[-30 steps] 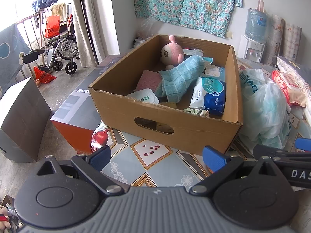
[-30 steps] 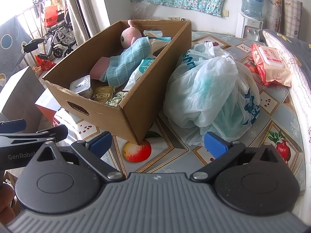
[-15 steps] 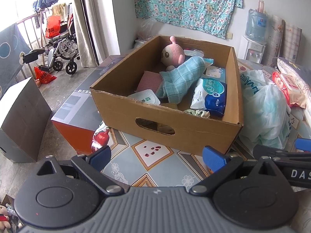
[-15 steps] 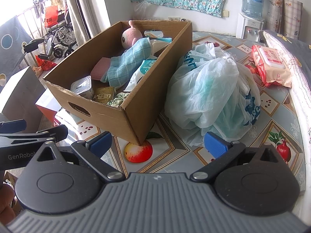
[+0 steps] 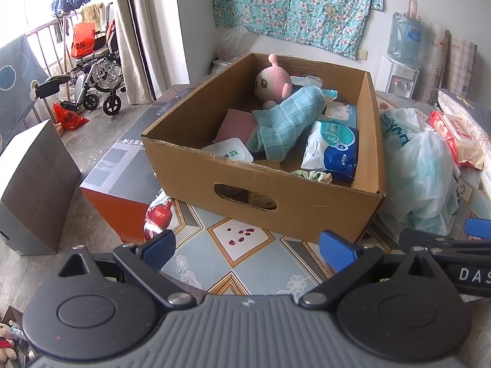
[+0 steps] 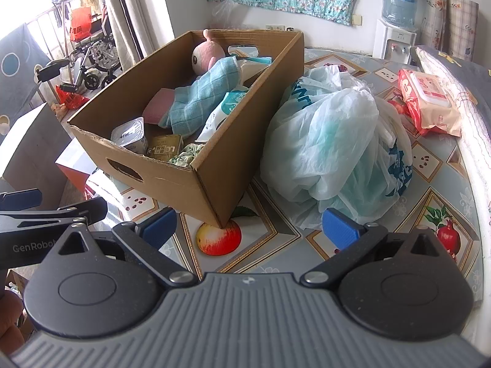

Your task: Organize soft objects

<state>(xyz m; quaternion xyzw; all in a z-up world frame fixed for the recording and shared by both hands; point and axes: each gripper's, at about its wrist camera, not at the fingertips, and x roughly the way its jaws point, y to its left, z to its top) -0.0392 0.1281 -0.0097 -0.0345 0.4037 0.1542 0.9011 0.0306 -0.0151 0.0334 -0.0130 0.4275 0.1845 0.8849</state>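
Left gripper: hovering low over the near table edge, blue-padded fingers spread wide apart, nothing between them, aimed at the near wall of the box.
Right gripper: level over the near part of the table, fingers wide apart and empty, pointing at the near right corner of the box and the bag beside it.
Brown open-topped cardboard box: sits on the patterned fruit-print tablecloth, oval hand-hole in its near wall.
Pink round plush toy: inside the box at the far end, partly covered.
Light blue checked towel: draped over the toy's lower part, lying across the middle of the box.
Pink flat cloth: in the box, left of the towel, tucked under it.
White and blue wipes pack: in the box against the right wall.
Small white sealed cup: in the near left corner of the box.
Crumpled white and teal plastic bag: on the table just right of the box, touching its right wall.
Red wipes packet: far right on the table, beyond the bag.
Water dispenser: against the far wall.
Wheelchair: far left, on the floor by the balcony.
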